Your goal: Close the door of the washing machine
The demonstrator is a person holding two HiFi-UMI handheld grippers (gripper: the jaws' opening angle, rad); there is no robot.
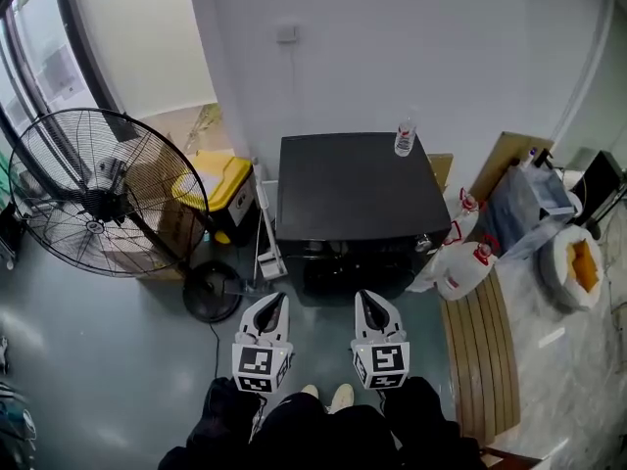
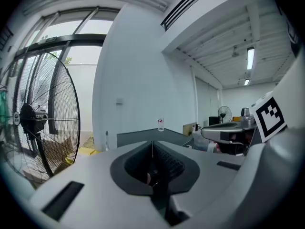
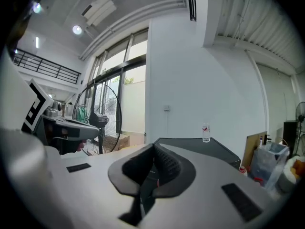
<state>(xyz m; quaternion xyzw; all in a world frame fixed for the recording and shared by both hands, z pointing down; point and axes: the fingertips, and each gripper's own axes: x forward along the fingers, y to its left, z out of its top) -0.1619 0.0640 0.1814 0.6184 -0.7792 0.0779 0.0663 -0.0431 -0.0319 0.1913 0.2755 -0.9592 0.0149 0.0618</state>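
A black washing machine (image 1: 353, 184) stands against the white wall, straight ahead of me. Its dark front face (image 1: 353, 267) is in shadow, and I cannot tell how the door stands. A small clear bottle (image 1: 405, 138) rests on its top near the back right corner. My left gripper (image 1: 272, 302) and right gripper (image 1: 367, 299) hang side by side just in front of the machine, apart from it, both shut with nothing held. The left gripper view shows the left gripper (image 2: 152, 143) with jaws together, the machine's top (image 2: 138, 136) beyond. My right gripper (image 3: 154, 147) points at the machine (image 3: 200, 144) too.
A large standing fan (image 1: 93, 194) with its round base (image 1: 211, 292) is at the left. A yellow-lidded bin (image 1: 217, 179) sits beside the machine. White jugs with red caps (image 1: 465, 267) crowd its right side, next to a slatted wooden board (image 1: 480, 351).
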